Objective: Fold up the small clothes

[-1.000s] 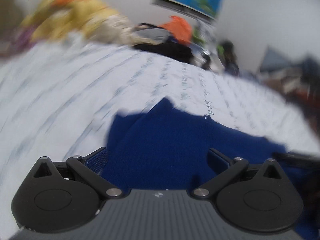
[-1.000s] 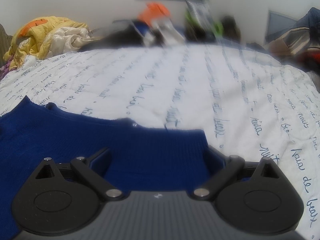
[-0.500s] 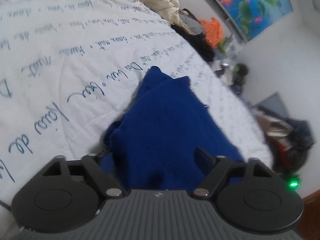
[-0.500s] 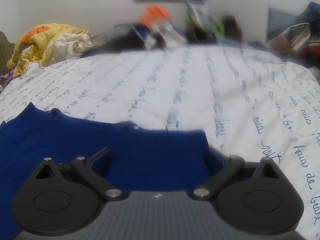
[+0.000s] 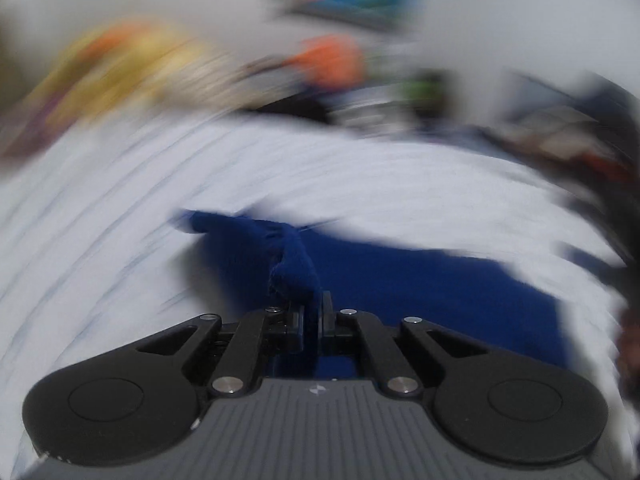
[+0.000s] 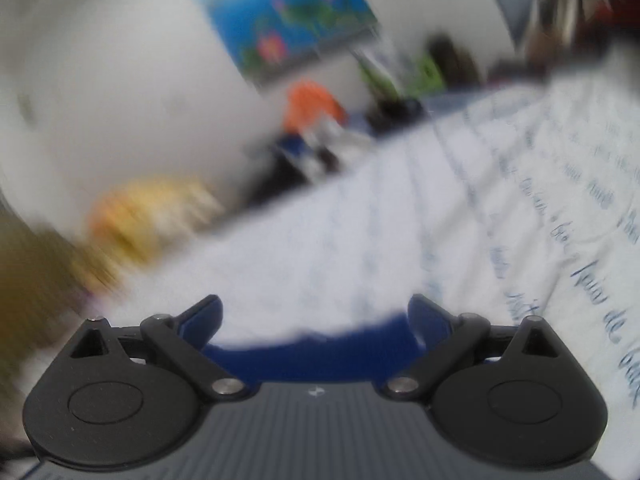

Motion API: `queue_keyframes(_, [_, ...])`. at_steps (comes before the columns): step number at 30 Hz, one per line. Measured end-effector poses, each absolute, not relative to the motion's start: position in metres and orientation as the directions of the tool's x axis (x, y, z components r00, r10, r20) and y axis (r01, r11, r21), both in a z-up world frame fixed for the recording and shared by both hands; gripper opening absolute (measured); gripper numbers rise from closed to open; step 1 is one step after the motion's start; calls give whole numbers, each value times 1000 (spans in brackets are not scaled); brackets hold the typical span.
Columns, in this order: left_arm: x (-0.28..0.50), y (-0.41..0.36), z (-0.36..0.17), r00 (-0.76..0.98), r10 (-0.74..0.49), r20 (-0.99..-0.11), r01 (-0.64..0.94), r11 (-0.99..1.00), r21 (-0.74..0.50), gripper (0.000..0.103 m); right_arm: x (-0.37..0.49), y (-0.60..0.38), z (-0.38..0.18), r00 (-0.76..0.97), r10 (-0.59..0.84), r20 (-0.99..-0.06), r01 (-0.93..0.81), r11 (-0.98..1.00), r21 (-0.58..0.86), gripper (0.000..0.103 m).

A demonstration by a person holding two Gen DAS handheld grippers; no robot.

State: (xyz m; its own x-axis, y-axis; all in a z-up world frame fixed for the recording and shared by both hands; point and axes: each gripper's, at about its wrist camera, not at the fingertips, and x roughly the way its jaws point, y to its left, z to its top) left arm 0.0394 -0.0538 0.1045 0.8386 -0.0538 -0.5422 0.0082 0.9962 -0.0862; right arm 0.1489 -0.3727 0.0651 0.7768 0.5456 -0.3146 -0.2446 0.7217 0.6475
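A dark blue knitted garment [image 5: 420, 284] lies on the white bedspread [image 5: 100, 240] with blue writing. My left gripper [image 5: 312, 312] is shut on a bunched edge of the garment, which rises in a ridge from between the fingers. In the right wrist view only a strip of the garment's edge [image 6: 316, 348] shows, low between the fingers. My right gripper [image 6: 316, 316] is open, its jaws spread wide on either side of that edge. Both views are blurred by motion.
A yellow and orange heap of bedding [image 5: 120, 68] lies at the far left of the bed. Dark and orange clutter [image 5: 328, 60] sits at the bed's far end under a blue picture [image 6: 280, 20]. More piled things [image 5: 560, 128] stand at the right.
My left gripper has shut on the blue garment's edge; it was open before. My right gripper stays open and has tilted, with less of the garment in its view.
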Motion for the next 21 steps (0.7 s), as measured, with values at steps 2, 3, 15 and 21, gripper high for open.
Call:
queue_keyframes(2, [32,-110,108,838,-234,-494,254,967,-27,5,152,-392,66,705,635,-315,-229,624,747,100])
queue_keyframes(3, [28,-132,103,814,-307,-493,349,937,-6,5,154,-399,62,664,674,-323,-211,584,784,100])
queue_keyframes(15, [9,-188,59,675,-459,-577,571,821,16,6,155,-394,11,534,695,-482,-89,613,785,85])
queue_keyframes(21, [3,-211,52,665,-465,-585,640,758,125,5,165,-381,14,535,607,-588,-128,746,654,13])
